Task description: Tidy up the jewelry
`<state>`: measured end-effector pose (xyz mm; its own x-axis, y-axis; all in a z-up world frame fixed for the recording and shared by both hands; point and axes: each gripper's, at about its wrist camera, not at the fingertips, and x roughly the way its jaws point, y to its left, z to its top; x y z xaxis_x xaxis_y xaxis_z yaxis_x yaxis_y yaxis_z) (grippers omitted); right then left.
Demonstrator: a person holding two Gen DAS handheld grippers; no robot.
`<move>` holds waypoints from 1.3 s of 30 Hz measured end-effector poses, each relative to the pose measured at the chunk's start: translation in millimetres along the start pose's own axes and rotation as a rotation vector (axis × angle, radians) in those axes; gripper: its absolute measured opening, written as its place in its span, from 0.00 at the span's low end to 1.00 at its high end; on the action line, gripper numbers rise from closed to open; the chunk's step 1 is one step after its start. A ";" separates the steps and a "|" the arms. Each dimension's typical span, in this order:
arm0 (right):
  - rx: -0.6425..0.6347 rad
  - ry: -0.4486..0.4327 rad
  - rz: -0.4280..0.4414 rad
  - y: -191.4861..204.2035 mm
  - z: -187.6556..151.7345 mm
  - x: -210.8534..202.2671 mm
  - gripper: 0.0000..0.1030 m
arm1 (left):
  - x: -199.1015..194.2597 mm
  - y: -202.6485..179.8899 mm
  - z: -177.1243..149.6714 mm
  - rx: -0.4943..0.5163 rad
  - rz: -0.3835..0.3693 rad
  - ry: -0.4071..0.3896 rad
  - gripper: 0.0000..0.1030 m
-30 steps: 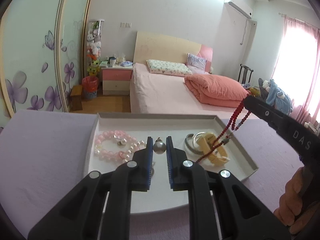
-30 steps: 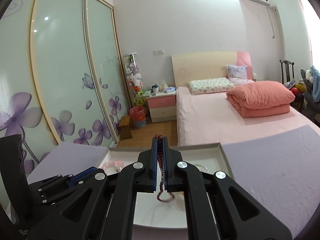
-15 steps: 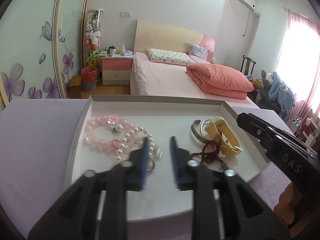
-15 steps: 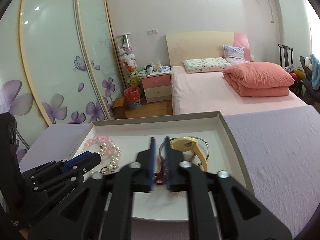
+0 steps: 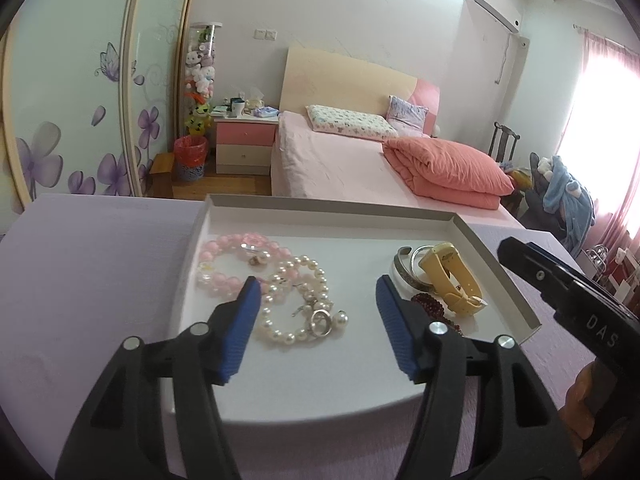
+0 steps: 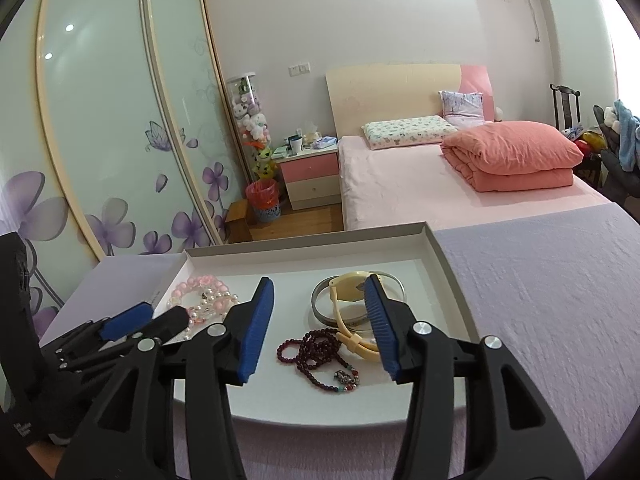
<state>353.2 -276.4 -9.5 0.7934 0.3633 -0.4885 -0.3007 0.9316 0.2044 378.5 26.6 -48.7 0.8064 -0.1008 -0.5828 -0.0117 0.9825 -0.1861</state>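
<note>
Setting: bedroom with a pink bed (image 5: 336, 168) behind; lavender-covered counter (image 6: 540, 280) in front carries a shallow white tray (image 6: 452, 280).

Change, right side: I now see my right hand-held gripper (image 6: 320, 320) released, blue pads spread wide. A second ago it pinched the dark red bead strand in the air; that strand (image 6: 316, 354) now lies loose on the tray floor between the fingers, just in front of the yellow watch (image 6: 348, 292) and the silver bangle (image 6: 320, 312).

Change, left side: my left hand-held gripper (image 5: 318, 316) is likewise released, having gone from nearly closed around a small pearl to wide apart. It hovers over the white pearl strand (image 5: 296, 300); a single pearl (image 5: 341, 317) lies at the strand's near end, free of the pads.

Other tray contents: pink bead bracelet (image 5: 228, 260) at the far left, touching the white pearl strand.

Meaning for the task: I judge both deposits complete; all visible jewelry sits inside the tray, pinks and pearls left, watch, bangle and red beads right.

Remaining: perhaps tidying the coiled red strand, which touches the watch strap.
</note>
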 end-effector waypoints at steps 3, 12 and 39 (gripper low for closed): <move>-0.008 -0.016 0.003 0.7 -3.3 -15.5 0.62 | -20.8 4.6 -3.5 0.000 0.005 -0.024 0.71; -0.062 -0.067 0.020 15.0 -26.9 -75.0 0.97 | -100.5 7.9 -28.4 0.038 0.011 -0.122 0.96; -0.066 -0.092 -0.038 31.4 -106.1 -146.4 0.98 | -209.7 -6.1 -110.0 0.072 0.055 -0.274 0.96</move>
<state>171.5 -298.8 -21.5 0.8493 0.3273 -0.4142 -0.3012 0.9448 0.1290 144.4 24.6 -12.4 0.9354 -0.0108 -0.3535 -0.0254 0.9949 -0.0976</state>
